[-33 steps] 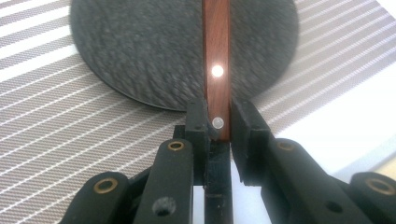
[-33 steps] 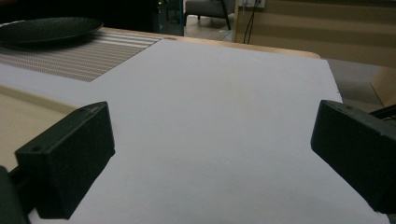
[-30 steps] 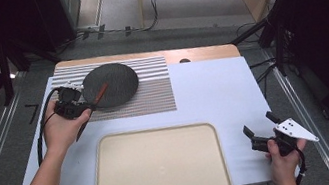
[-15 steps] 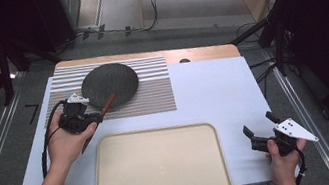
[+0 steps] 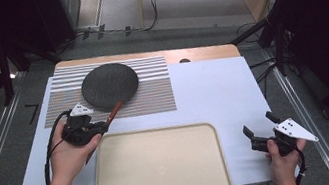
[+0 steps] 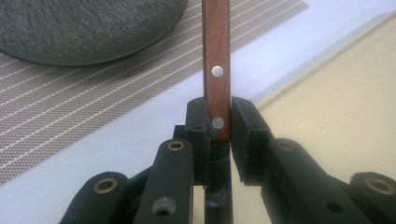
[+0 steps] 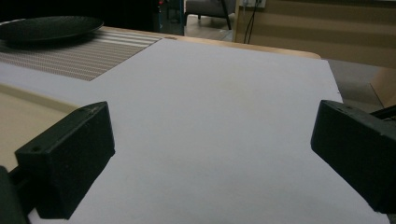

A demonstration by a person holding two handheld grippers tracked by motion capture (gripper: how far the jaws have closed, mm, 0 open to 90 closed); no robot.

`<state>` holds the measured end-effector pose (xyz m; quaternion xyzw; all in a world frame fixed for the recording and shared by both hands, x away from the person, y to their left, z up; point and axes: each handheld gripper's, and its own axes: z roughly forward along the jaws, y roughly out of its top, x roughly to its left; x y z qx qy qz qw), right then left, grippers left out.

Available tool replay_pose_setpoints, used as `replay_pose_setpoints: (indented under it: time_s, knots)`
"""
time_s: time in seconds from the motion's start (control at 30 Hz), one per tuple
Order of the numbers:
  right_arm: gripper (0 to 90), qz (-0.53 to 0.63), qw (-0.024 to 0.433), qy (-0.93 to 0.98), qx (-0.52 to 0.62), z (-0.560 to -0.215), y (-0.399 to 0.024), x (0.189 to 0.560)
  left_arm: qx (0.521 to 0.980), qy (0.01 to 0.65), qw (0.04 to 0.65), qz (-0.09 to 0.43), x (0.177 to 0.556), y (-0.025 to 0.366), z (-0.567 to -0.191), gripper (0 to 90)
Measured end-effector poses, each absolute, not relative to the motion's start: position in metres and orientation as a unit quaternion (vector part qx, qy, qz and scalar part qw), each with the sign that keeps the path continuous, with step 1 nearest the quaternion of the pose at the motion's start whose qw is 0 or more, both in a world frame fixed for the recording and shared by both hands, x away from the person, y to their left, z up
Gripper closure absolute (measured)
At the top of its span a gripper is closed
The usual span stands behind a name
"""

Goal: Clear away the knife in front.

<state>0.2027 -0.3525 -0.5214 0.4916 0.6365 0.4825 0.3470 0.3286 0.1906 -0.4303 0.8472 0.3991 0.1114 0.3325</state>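
Beside the tray's [image 5: 158,174] left corner, your left gripper [image 5: 99,128] clamps a wooden handle [image 6: 216,70]; right gripper [image 5: 256,138] gapes idle. Next, probably set it in the tray.

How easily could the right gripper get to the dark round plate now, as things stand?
Probably yes. The right gripper is open and holds nothing, and bare white table lies between it and the dark plate. The beige tray sits beside that path, not across it. It is a long reach.

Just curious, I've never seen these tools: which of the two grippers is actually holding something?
The left gripper, shut on a brown wooden handle with metal rivets. The right gripper is wide open, nothing between its jaws.
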Motion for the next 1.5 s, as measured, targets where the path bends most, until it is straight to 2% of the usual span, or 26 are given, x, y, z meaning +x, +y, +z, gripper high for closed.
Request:
replay_pose_setpoints:
  time_s: [0.7,1.1,1.5]
  knots:
    - [0.0,0.482,0.347,0.637,0.492,-0.521,-0.352,0.203,0.846,0.384,0.353,0.112,0.276,0.183,-0.424,77.8]
    - [0.0,0.479,0.347,0.639,0.492,-0.521,-0.351,0.203,0.849,0.378,0.356,0.095,0.251,0.179,-0.438,77.8]
    - [0.0,0.481,0.346,0.638,0.492,-0.521,-0.351,0.203,0.852,0.380,0.355,0.068,0.243,0.174,-0.452,77.7]
